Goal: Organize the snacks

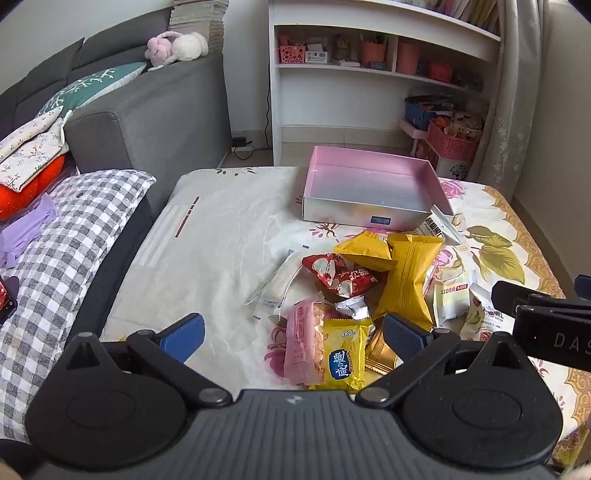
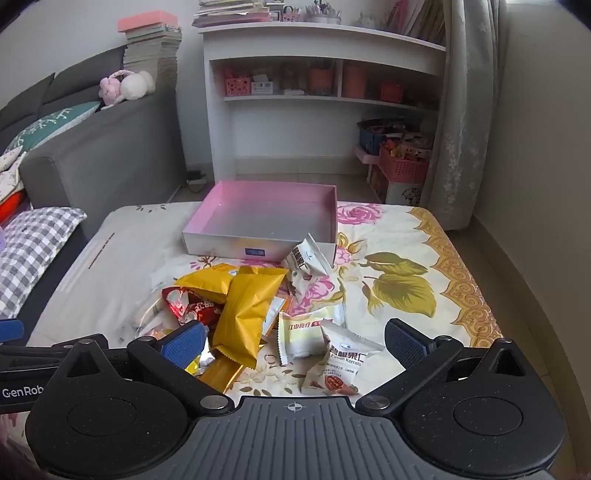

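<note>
While both sets of jaws stand wide and empty, the left gripper (image 1: pixel 291 334) hovers over a yellow packet (image 1: pixel 345 360) lettered "ARD", and the right gripper (image 2: pixel 295 341) over a white "Pecan Kernels" sachet (image 2: pixel 341 363). Beyond, the snack pile (image 2: pixel 243 299) lies on the bed (image 2: pixel 424 266) before an empty pink box (image 2: pixel 266 218).

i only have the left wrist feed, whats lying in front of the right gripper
Observer: A white pecan kernels packet lies between the open right gripper fingers, untouched.
Operator: anything on top of the book stack by the sofa
Observer: A pink box sits on the book stack.
Operator: anything leaning on the tray
Observer: A white packet leans on the empty pink tray front corner.
</note>
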{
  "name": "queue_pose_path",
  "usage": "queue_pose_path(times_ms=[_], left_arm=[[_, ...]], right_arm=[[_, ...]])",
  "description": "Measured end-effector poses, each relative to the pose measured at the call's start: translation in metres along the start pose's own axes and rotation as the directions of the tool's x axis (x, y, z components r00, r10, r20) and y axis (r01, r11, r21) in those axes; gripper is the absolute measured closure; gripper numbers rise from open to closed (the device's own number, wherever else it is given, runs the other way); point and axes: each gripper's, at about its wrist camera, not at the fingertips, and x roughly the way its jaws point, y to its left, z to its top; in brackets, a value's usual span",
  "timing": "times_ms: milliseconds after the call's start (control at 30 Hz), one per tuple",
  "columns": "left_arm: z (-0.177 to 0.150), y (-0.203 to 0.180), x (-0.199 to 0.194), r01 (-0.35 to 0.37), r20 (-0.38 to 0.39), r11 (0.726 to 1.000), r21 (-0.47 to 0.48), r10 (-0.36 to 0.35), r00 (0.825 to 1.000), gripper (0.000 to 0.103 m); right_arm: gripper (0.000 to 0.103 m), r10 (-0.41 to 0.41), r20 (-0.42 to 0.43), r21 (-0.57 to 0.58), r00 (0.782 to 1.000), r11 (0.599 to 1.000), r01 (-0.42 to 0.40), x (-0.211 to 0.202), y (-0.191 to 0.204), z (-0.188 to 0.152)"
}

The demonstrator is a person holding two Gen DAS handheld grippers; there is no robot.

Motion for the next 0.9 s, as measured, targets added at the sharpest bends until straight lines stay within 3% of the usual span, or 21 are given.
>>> queue_pose_path(times_ms=[900], left_arm=[[-0.0013,0.0000,-0.0002,0.000,-0.008,1.000,0.004,0.000,1.000,0.000]], right_arm=[[0.000,0.003,0.003,-0.001,1.000,1.000,-0.003,-0.0015,-0.0002,0.0010]])
